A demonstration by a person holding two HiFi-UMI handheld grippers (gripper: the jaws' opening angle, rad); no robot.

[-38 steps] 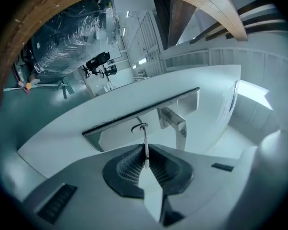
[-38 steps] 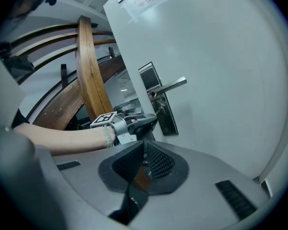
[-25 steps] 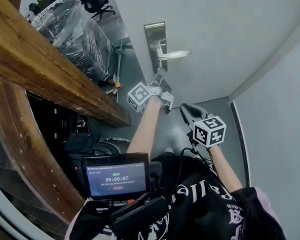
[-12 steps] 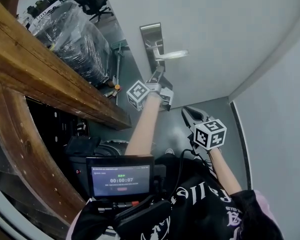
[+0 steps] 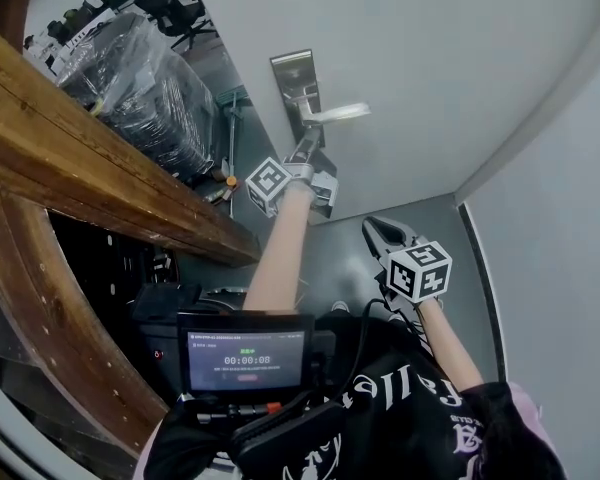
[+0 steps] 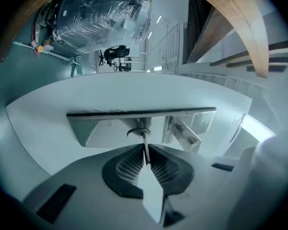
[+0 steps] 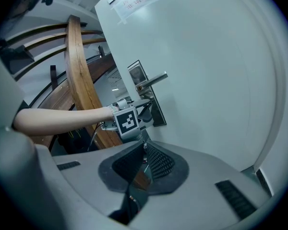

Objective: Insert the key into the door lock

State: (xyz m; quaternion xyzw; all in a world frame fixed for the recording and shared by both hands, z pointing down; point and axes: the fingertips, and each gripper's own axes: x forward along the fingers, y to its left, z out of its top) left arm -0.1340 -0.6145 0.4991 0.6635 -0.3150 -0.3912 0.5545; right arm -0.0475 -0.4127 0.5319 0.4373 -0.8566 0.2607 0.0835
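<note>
A steel lock plate [image 5: 292, 73] with a lever handle [image 5: 335, 114] is mounted on the white door [image 5: 430, 58]. My left gripper [image 5: 307, 150] is shut on a thin metal key [image 6: 144, 150], just below the handle. In the left gripper view the key's tip touches the round keyhole [image 6: 139, 132] in the lock plate [image 6: 105, 128], left of the handle [image 6: 185, 134]; how deep it sits cannot be told. My right gripper [image 5: 373, 226] hangs back, lower and to the right, shut with nothing in it. The right gripper view shows its jaws [image 7: 144, 150] closed, the left gripper [image 7: 143, 110] at the lock plate [image 7: 144, 87].
A heavy wooden beam [image 5: 80, 158] runs along the left, close to my left arm. Behind it stands a plastic-wrapped stack [image 5: 140, 78]. A grey wall [image 5: 550, 228] closes the right side. A small screen [image 5: 245, 360] sits at the person's chest.
My left gripper has moved up and a little left with the key, closer under the handle to the lock plate. The right gripper has hardly moved.
</note>
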